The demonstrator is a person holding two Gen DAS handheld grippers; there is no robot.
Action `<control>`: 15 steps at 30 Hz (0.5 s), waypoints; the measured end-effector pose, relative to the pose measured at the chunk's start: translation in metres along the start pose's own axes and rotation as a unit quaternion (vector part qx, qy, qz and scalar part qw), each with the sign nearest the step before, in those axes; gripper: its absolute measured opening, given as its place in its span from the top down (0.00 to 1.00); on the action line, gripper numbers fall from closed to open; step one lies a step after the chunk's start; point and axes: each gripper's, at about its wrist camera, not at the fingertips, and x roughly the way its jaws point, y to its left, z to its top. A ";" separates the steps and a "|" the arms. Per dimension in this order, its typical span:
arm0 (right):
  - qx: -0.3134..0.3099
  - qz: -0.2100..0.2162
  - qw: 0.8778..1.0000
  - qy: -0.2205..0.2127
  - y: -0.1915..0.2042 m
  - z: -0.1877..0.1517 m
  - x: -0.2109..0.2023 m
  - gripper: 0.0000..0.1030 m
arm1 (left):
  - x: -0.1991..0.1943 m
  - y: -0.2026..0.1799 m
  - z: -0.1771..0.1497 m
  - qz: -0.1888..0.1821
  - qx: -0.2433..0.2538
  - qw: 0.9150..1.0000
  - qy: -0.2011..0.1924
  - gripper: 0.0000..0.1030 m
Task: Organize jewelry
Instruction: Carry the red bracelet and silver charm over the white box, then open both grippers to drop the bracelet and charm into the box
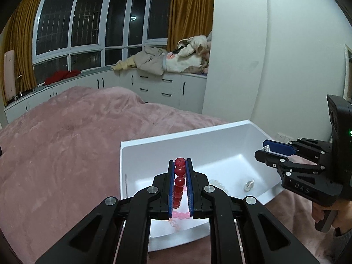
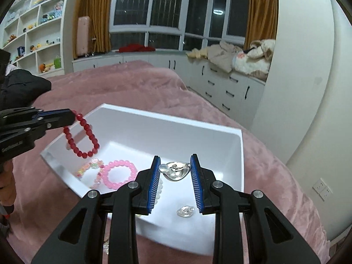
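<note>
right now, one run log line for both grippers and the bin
left gripper: shut on red bead bracelet | right gripper: shut on silver ring | white plastic bin: both above it

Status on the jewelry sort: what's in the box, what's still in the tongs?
Done: a pink bead bracelet, a pastel bead bracelet and a small clear piece lie in the white box.
In hand: left tongs grip the red bead bracelet, hanging over the box; right tongs grip a silver piece above it.
Left: release both. No other loose jewelry is clearly visible on the pink bedspread.

Dim indoor light, fisheye-bent edges, slight blur.
</note>
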 end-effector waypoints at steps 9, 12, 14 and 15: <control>-0.003 -0.007 0.999 0.040 0.000 -0.008 0.029 0.73 | 0.042 0.024 -0.018 0.007 -0.030 0.999 0.042 0.86; -0.002 -0.003 0.999 0.043 0.001 -0.008 0.031 0.73 | 0.048 0.027 -0.022 0.010 -0.034 0.998 0.050 0.86; 0.003 0.000 0.999 0.047 0.000 -0.008 0.032 0.72 | 0.050 0.027 -0.024 0.012 -0.036 0.998 0.054 0.86; 0.005 0.001 0.999 0.048 0.000 -0.008 0.033 0.72 | 0.051 0.027 -0.025 0.011 -0.035 0.998 0.056 0.86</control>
